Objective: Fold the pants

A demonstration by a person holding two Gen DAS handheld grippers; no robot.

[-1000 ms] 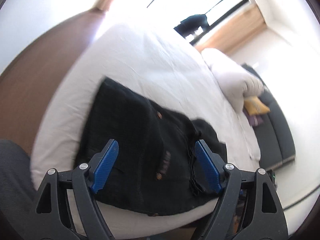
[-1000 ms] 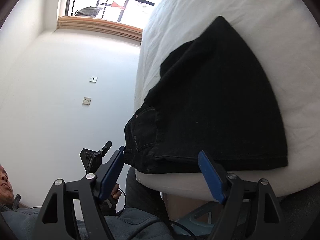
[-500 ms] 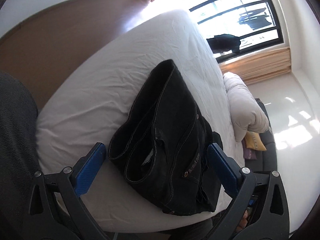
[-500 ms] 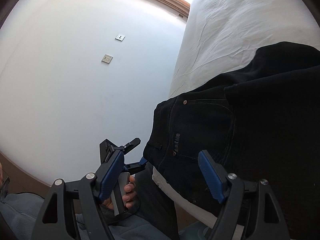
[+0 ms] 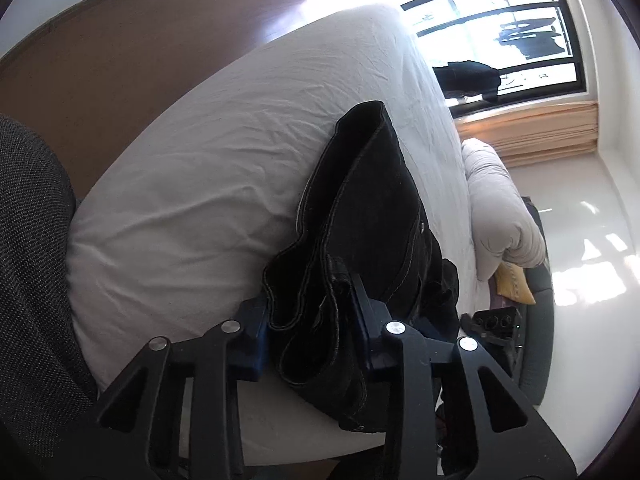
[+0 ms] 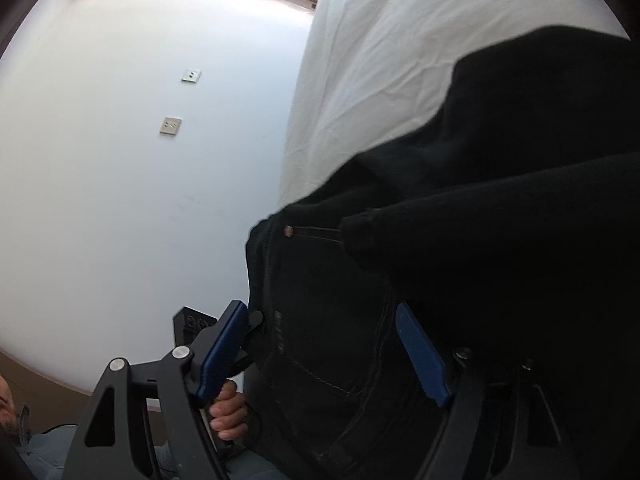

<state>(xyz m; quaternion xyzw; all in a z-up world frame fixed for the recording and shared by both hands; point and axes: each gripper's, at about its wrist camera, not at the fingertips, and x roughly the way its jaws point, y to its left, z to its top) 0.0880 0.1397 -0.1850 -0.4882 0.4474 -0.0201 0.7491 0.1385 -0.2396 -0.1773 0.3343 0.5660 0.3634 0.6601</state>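
Observation:
Black pants (image 5: 372, 208) lie folded lengthwise on the white bed (image 5: 200, 184), their near end hanging over the mattress edge. My left gripper (image 5: 308, 304) is closing, and its blue pads press the bunched layers at that near end from both sides. In the right wrist view the pants (image 6: 500, 240) fill the right half, with a rivet and pocket seams showing. My right gripper (image 6: 320, 312) is closing around the waist part. Fabric lies between its fingers, but the blue pads (image 6: 224, 348) stand apart from it.
A rolled white duvet (image 5: 500, 208), a yellow cushion (image 5: 514, 284) and a dark sofa (image 5: 538, 312) lie past the bed's right side. A brown wall panel (image 5: 100, 60) stands on the left, a barred window (image 5: 500, 32) behind. A hand (image 6: 228, 412) holds the other gripper below the mattress edge.
My left gripper has sunk to the pants' near end and closed from wide open onto the bunched layers. My right gripper has slid in over the waist part and narrowed a little.

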